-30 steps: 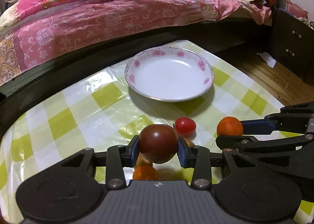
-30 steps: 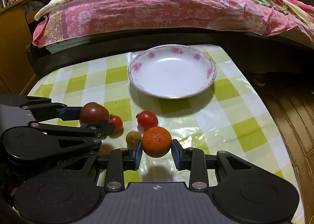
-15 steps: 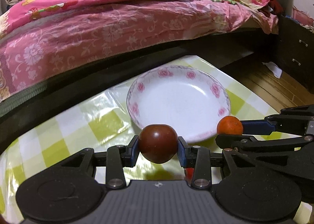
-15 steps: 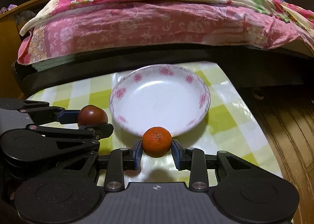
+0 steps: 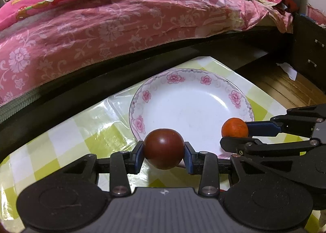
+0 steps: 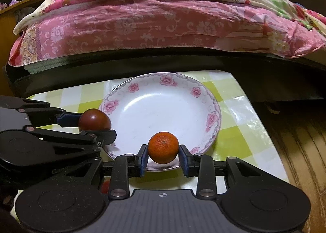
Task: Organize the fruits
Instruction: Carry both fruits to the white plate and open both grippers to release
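Note:
My left gripper [image 5: 164, 156] is shut on a dark red tomato [image 5: 164, 148] and holds it over the near left rim of the white plate with pink flowers [image 5: 193, 108]. My right gripper [image 6: 163, 158] is shut on an orange mandarin [image 6: 163, 147] and holds it over the plate's [image 6: 163, 108] near rim. In the right wrist view the left gripper and the tomato [image 6: 94, 119] show at the left. In the left wrist view the mandarin [image 5: 234, 127] shows at the right. The plate holds nothing.
The plate stands on a table with a green and white checked cloth [image 5: 67, 131]. A bed with a pink floral quilt [image 5: 122, 19] runs right behind the table. The wooden floor [image 6: 301, 141] lies past the table's right edge. A small red fruit [image 6: 105, 187] peeks out under my right gripper.
Both grippers have moved forward with their fruits, from the near part of the table to over the plate's near rim. The loose fruits on the cloth have dropped out of view.

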The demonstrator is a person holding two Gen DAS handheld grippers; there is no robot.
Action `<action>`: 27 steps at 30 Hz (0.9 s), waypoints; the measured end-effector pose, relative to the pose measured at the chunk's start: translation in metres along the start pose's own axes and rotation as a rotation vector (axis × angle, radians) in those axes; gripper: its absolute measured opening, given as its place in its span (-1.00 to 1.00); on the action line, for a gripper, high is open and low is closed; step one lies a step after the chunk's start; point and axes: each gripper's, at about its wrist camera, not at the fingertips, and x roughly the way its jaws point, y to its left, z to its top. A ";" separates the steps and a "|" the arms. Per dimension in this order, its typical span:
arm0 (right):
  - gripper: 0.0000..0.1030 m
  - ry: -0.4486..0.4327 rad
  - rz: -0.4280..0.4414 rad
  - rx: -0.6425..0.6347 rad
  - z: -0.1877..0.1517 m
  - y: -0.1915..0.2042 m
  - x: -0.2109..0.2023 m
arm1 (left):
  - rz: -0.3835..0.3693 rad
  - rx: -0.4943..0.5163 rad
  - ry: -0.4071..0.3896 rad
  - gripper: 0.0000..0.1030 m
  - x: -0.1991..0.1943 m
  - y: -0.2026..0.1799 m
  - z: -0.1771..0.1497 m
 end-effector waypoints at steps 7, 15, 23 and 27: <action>-0.37 -0.008 -0.005 -0.002 -0.001 -0.002 0.002 | 0.013 0.003 -0.006 -0.07 0.003 -0.002 0.001; -0.27 -0.018 -0.010 0.012 0.001 -0.004 0.002 | 0.014 -0.011 -0.009 -0.06 0.002 0.001 0.003; -0.20 -0.028 -0.021 0.017 0.000 -0.005 0.000 | 0.011 -0.015 -0.014 -0.01 0.001 0.001 0.003; -0.20 -0.032 -0.025 0.026 -0.001 -0.005 -0.002 | 0.002 -0.019 -0.020 0.02 0.001 0.001 0.003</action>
